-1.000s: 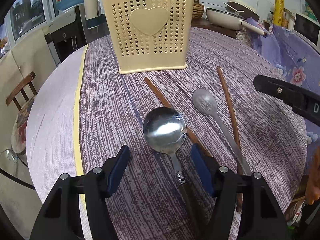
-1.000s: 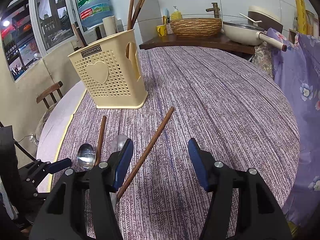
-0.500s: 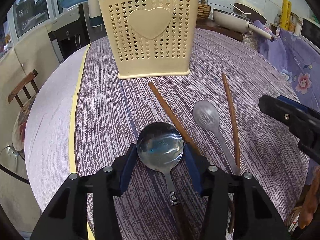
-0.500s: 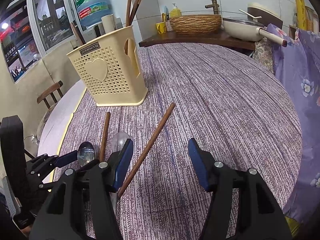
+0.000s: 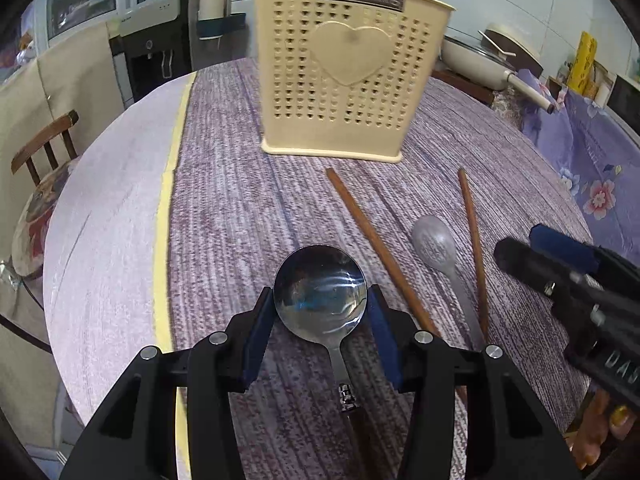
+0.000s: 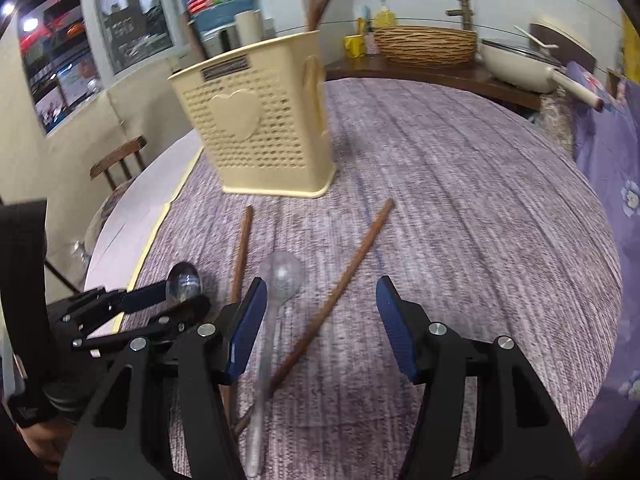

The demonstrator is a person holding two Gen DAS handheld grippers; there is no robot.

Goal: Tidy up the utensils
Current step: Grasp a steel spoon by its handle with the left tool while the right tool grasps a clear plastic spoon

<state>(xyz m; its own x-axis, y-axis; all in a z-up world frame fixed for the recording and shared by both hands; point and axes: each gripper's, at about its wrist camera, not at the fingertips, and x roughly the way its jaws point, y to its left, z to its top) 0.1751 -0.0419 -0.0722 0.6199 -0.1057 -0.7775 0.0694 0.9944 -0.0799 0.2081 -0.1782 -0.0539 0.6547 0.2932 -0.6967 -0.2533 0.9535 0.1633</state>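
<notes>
A: Gripping the ladle (image 5: 320, 292) by its bowl, the left tongs (image 5: 320, 320) sit at lower centre of the left view, blue pads (image 5: 256, 340) tight on both rims; its handle runs back between the arms

B: Did those jaws just close?

A: Yes, they came in onto the bowl. In the right view the left tongs (image 6: 176, 300) show at lower left, ladle (image 6: 183, 280) peeking out

B: And the right tongs?

A: The right tongs (image 6: 320, 320) stand wide at lower centre of their own view, nothing pressed between them. Below them on the desk (image 6: 460, 200) lie a spoon (image 6: 280, 276) and a chopstick (image 6: 344, 280), and a second chopstick (image 6: 242, 248) lies further left

B: From the left side?

A: Spoon (image 5: 434, 240) lies right of centre between two chopsticks (image 5: 372, 244), with the right tongs (image 5: 560, 276) at the right edge

B: The holder?

A: Cream holder (image 5: 352, 76) stands upright at upper centre on the desk (image 5: 240, 200); in the right view the holder (image 6: 256, 120) is upper left, sticks standing in it
</notes>
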